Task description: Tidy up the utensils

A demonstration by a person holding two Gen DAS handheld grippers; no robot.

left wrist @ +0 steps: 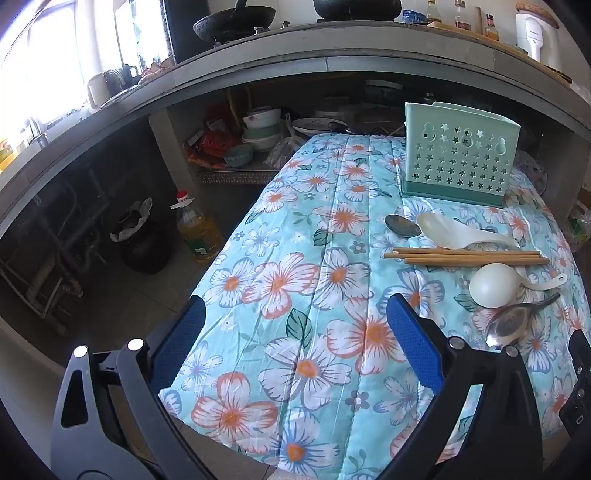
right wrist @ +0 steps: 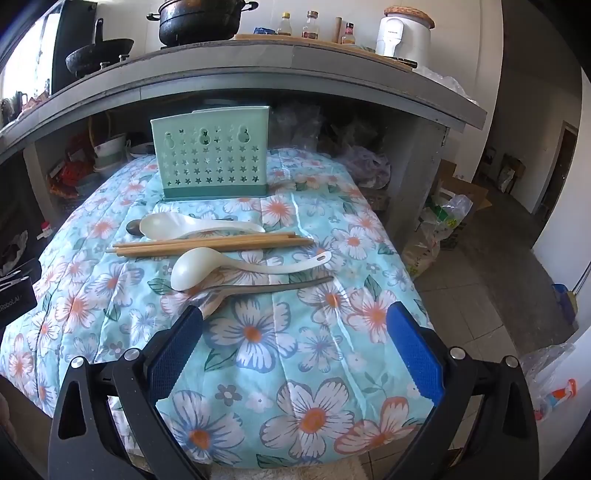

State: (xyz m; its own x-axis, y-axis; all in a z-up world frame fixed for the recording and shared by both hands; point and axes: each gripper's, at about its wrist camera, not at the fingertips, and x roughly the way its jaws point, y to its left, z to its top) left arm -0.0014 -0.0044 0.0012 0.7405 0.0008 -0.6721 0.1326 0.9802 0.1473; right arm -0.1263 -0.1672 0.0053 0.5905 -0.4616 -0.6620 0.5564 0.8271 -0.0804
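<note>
You are standing in a home kitchen: a black wok (left wrist: 234,22) and a stockpot (right wrist: 199,20) sit on the grey counter (right wrist: 295,70), seasoning bottles (right wrist: 311,25) beside them, stacked bowls (left wrist: 260,129) on the shelf underneath, a cooking-oil jug (left wrist: 197,230) on the floor.

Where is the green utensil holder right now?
The green utensil holder stands upright at the far end of the floral tablecloth, just beyond the spoons and chopsticks, below the counter; it sits upper right in the left wrist view.

Grey counter (right wrist: 295,70), black pots (right wrist: 199,22), tiled floor (right wrist: 480,295), bright window (left wrist: 44,66).
</note>
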